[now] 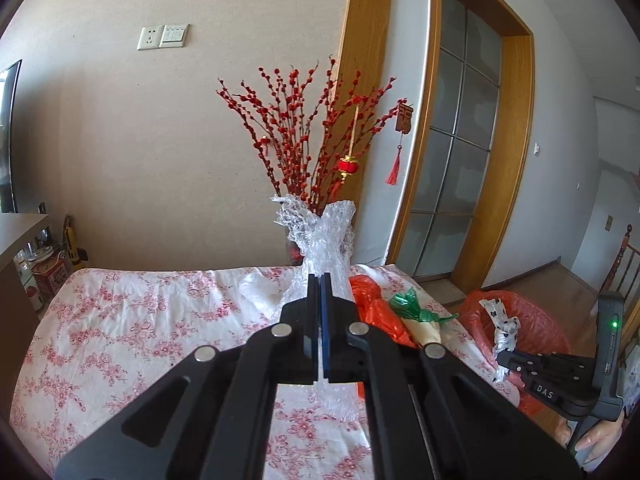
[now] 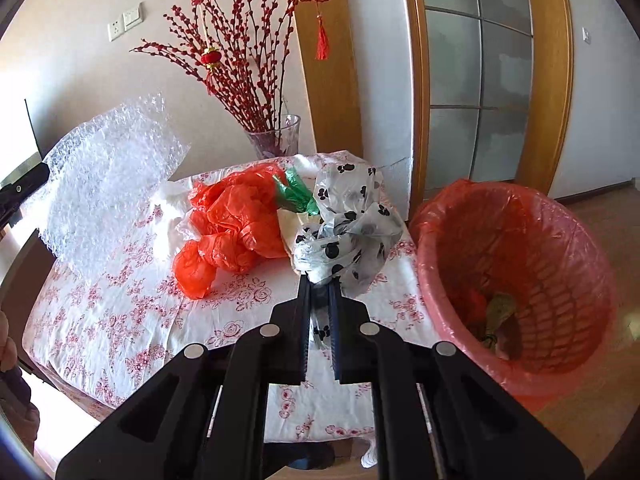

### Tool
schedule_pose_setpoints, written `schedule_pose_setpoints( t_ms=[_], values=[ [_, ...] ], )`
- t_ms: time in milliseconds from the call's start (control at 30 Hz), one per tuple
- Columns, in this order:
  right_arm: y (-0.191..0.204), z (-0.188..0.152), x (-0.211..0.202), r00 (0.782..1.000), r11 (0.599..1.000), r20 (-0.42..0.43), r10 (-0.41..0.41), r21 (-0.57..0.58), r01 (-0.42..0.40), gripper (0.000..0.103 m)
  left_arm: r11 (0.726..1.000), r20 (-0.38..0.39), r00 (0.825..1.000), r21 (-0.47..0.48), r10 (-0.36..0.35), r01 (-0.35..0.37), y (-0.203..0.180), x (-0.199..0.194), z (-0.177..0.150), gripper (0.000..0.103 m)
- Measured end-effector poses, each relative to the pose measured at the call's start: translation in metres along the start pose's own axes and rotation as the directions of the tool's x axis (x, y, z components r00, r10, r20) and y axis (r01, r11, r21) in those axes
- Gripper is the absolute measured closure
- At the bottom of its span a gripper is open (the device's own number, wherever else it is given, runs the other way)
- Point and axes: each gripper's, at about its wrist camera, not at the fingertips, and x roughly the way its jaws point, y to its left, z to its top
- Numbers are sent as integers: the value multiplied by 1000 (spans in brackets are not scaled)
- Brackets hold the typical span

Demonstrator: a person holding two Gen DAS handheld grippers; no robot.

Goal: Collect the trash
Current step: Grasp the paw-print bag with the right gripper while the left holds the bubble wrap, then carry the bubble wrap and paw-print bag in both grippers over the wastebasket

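My left gripper (image 1: 320, 276) is shut on a sheet of bubble wrap (image 1: 320, 236) and holds it up above the table; the sheet also shows in the right wrist view (image 2: 108, 184). My right gripper (image 2: 320, 278) is shut on a white plastic bag with black spots (image 2: 348, 220), lifted over the table's right edge; it also shows in the left wrist view (image 1: 502, 328). A crumpled orange bag (image 2: 232, 224), a green bag (image 2: 296, 194) and a cream bag (image 2: 290, 226) lie on the floral tablecloth (image 2: 120, 320). A red-lined trash basket (image 2: 516, 276) stands to the right.
A glass vase (image 2: 276, 138) of red berry branches (image 1: 312, 132) stands at the table's far edge by the wall. A wooden door frame (image 2: 544, 80) with glass panels is behind. A dark shelf (image 1: 16, 240) with jars is at the left.
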Motion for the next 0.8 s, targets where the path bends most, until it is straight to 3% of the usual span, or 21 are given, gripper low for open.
schedule_pose_setpoints(
  t_ms=[433,800],
  values=[
    [-56,-5,-34,997,996,49,-59,74,55,94,986,-47,987,56,-154,157,-83,22,-4,100],
    [-123,-3,-36,990,980,61,-129,162,118,94,948,-108,946,51,-307,313,-161,65,-15,100]
  ],
)
